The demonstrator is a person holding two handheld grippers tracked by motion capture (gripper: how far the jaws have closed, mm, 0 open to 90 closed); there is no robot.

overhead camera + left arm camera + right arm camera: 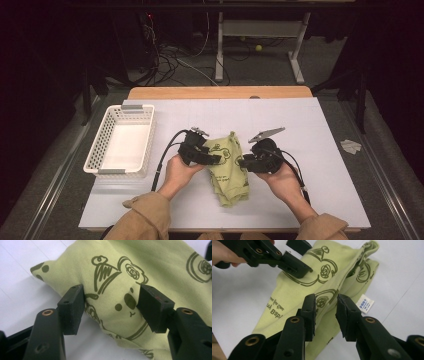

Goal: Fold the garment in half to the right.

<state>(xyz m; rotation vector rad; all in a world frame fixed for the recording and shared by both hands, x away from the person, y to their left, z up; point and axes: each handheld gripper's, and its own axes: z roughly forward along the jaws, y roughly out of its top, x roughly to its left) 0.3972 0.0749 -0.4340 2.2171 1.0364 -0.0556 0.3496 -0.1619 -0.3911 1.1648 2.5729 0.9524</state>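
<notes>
A light green cloth (pixel 229 172) printed with dark bear drawings lies folded on the white table top. My left gripper (pixel 217 159) reaches it from the left and stands open. In the left gripper view its jaws straddle the cloth (pixel 117 275) with a wide gap at the left gripper (pixel 111 302). From the right comes my right gripper (pixel 242 162), also open. Its jaws sit a small gap apart at the right gripper (pixel 325 305), over a fold of the cloth (pixel 294 290). The left gripper (pixel 308 257) rests on the cloth's far part there. A white label (pixel 365 303) sticks out of the cloth.
An empty white plastic basket (pixel 107 145) stands at the table's left side. The white table cover (pixel 310 150) stretches right of the cloth. Behind the table are a desk frame (pixel 260 30) and loose cables on the floor.
</notes>
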